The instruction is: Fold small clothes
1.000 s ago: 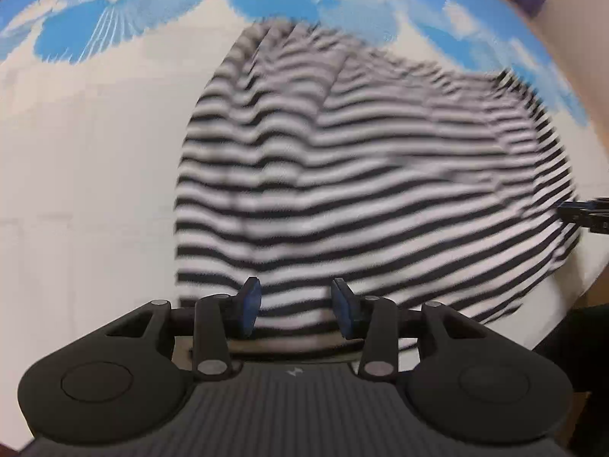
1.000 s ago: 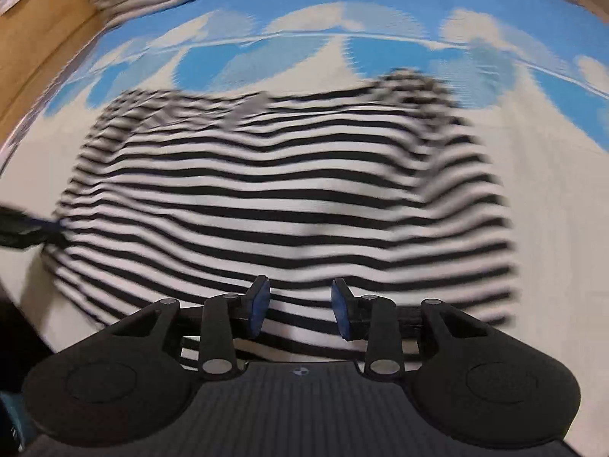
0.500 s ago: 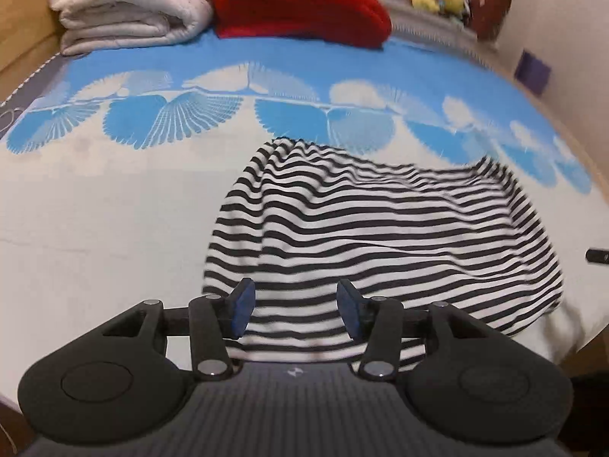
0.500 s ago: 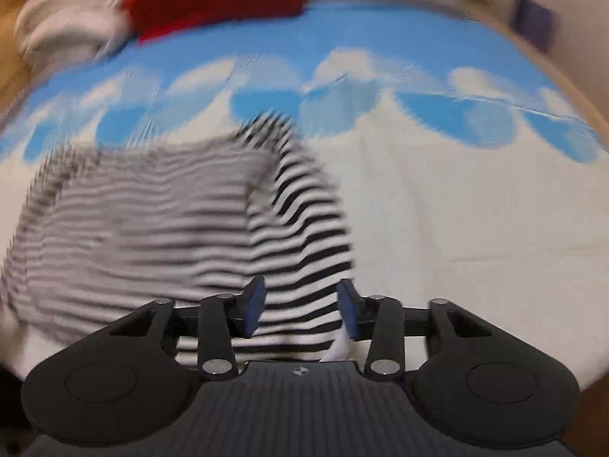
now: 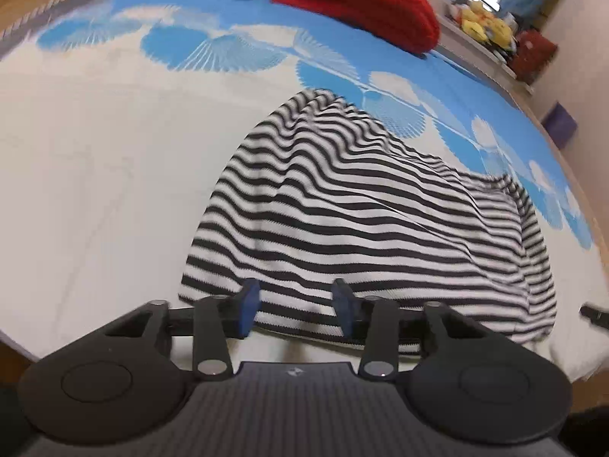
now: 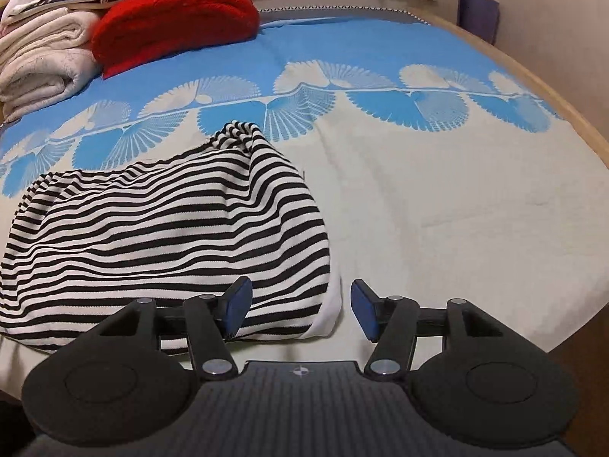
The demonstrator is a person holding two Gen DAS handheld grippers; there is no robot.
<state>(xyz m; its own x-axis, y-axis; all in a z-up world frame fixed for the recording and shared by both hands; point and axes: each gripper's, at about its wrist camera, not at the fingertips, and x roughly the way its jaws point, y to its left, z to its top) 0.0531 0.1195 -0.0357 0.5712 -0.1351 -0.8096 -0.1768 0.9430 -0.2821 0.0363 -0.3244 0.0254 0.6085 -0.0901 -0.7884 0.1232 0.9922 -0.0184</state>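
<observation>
Lying bunched on the bed cover (image 6: 437, 198), the striped garment (image 6: 163, 236) is humping up in its far half, so a fold could be trapping wrinkles. The right gripper (image 6: 300, 310) is opening wide over its near corner, gripping nothing; the left gripper (image 5: 295, 310) is narrowing above the hem, apparently empty, possibly snagging cloth.

The striped top (image 6: 171, 236), spread wide a second ago, now lies folded narrower as the left gripper (image 5: 297, 310) narrows and the right gripper (image 6: 300, 308) widens, both lifted clear.
</observation>
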